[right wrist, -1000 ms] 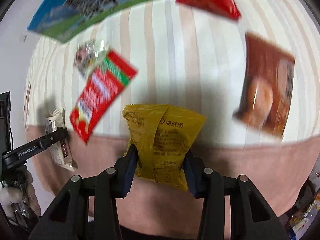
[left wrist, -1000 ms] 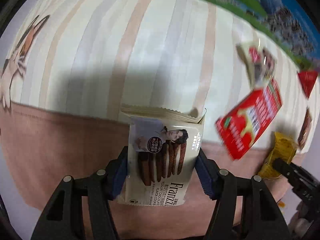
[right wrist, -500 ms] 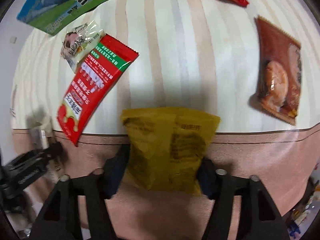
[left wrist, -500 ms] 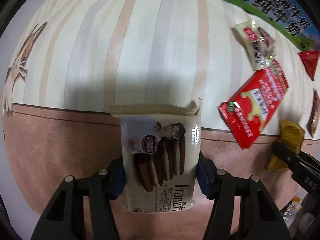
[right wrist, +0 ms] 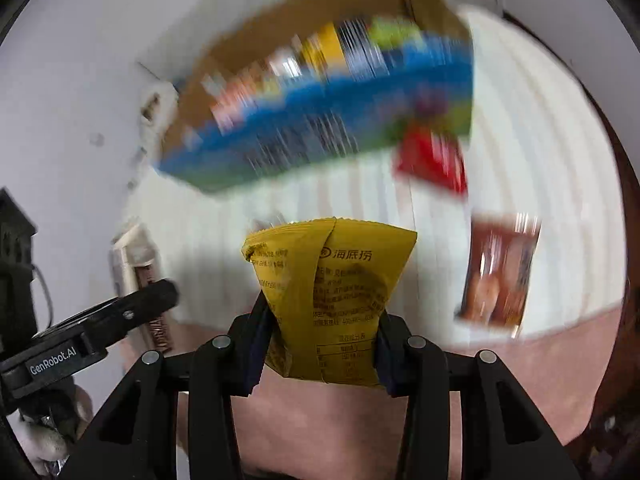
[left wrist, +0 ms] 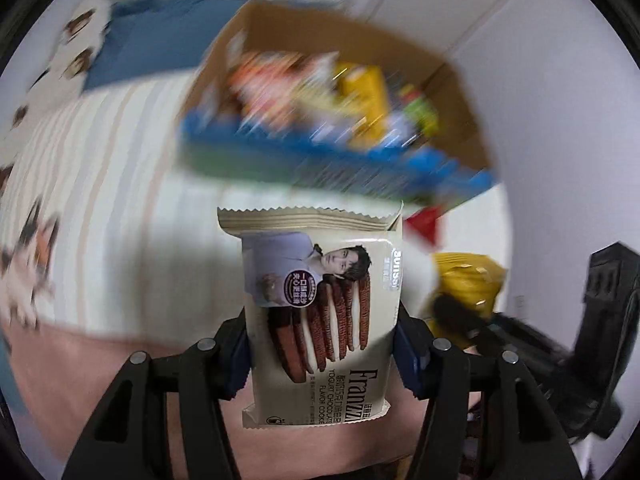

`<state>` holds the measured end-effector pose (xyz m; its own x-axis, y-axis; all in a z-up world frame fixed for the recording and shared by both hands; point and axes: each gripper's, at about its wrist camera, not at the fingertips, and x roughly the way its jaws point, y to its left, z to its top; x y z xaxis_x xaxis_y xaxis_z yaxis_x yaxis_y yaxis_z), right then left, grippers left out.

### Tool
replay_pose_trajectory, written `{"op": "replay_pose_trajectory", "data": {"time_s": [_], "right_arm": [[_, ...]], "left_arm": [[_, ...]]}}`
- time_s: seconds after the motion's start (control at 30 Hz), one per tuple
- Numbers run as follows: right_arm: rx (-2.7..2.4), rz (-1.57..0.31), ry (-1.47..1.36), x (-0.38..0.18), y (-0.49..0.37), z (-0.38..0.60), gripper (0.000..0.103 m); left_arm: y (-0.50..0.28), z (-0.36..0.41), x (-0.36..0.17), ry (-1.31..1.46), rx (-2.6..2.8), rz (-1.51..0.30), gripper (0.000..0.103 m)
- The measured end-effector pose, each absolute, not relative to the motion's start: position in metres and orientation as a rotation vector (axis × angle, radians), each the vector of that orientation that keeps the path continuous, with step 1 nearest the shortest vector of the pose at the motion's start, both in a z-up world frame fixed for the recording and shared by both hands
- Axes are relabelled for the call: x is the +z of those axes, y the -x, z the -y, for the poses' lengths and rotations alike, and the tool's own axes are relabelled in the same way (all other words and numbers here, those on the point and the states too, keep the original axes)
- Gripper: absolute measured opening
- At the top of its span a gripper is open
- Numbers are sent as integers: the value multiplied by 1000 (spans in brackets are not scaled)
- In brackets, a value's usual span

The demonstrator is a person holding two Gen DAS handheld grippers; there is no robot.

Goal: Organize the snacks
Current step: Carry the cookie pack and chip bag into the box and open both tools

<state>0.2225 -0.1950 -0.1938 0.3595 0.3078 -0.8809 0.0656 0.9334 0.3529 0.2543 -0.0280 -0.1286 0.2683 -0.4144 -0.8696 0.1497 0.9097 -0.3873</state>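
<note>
Striped cream bedcover with pink border, white wall.

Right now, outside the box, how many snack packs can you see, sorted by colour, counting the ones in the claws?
Cream: 1, cookie pack in the left claw
Yellow: 1, yellow pack in the right claw
Red: 1, red pack on the striped cloth
Brown: 1, brown pack on the cloth
Total: 4
</note>
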Motion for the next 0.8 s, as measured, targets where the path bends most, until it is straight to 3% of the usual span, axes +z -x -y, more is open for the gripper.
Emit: {"op": "replay_pose_trajectory", "data": {"time_s": [0.2,0.33,0.53,0.8], "right_arm": [[150,-1069,-303,-107,-272,233,47],[99,-1061,-283,-90,-325,257,47],[54,-1158,-253,-115,-386,278,47],[64,-1256,-209,-146,-411,282,47]], "left_arm": [[-343,73,-76,253,-477,-1204,57],[-406,100,-87,281,-497,-1296,57],[-469,127,-145,346,-494,-1504,57],[-483,135,-190,362,-476,-1613,57]]}}
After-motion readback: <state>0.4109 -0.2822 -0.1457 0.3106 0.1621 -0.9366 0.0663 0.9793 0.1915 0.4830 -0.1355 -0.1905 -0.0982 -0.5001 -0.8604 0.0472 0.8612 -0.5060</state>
